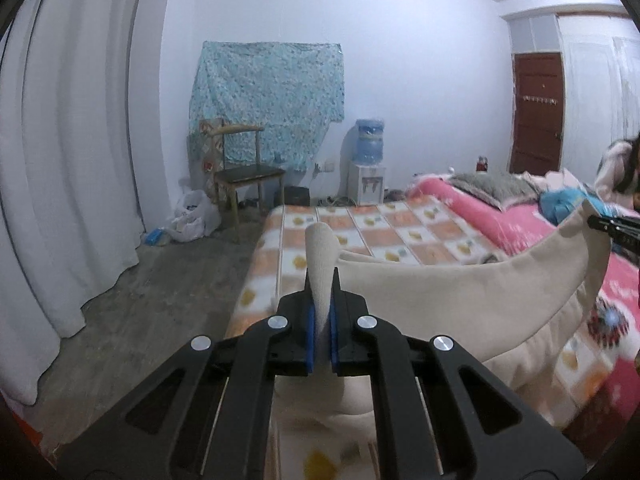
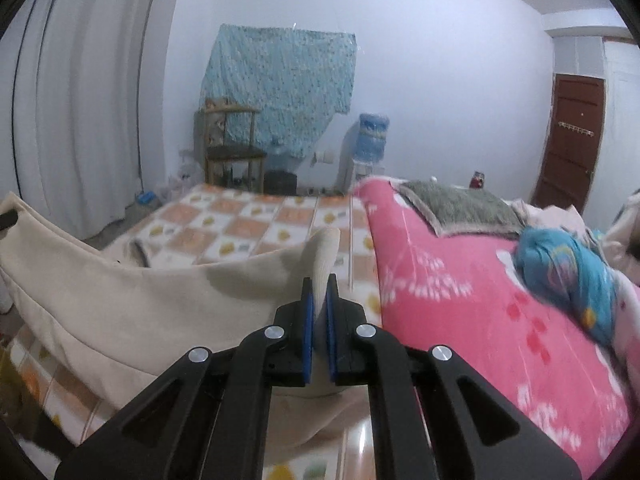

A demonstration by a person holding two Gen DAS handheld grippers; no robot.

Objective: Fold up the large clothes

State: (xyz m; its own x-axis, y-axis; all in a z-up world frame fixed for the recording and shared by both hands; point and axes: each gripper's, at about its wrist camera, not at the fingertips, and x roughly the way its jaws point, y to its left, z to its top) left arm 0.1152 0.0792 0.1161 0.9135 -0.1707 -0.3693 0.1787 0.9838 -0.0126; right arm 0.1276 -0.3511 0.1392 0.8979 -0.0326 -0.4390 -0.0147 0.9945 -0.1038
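Note:
A large cream garment [image 1: 460, 300] hangs stretched between my two grippers above the bed. My left gripper [image 1: 322, 280] is shut on one ribbed corner of it, which sticks up past the blue pads. In the right wrist view my right gripper [image 2: 319, 286] is shut on the other corner of the cream garment [image 2: 120, 300], and the cloth sags away to the left. The right gripper's black tip [image 1: 616, 228] shows at the right edge of the left wrist view, holding the far end. The garment's lower part is hidden under the gripper bodies.
The bed has a checked orange-and-white blanket [image 1: 360, 224] and a pink quilt [image 2: 460, 280] with a grey pillow [image 2: 460, 204] and blue cloth [image 2: 568, 268]. A wooden chair [image 1: 244, 176], a water dispenser [image 1: 368, 164], white curtains [image 1: 68, 160] and a brown door [image 1: 536, 112] stand around. A person [image 1: 620, 172] is at the right edge.

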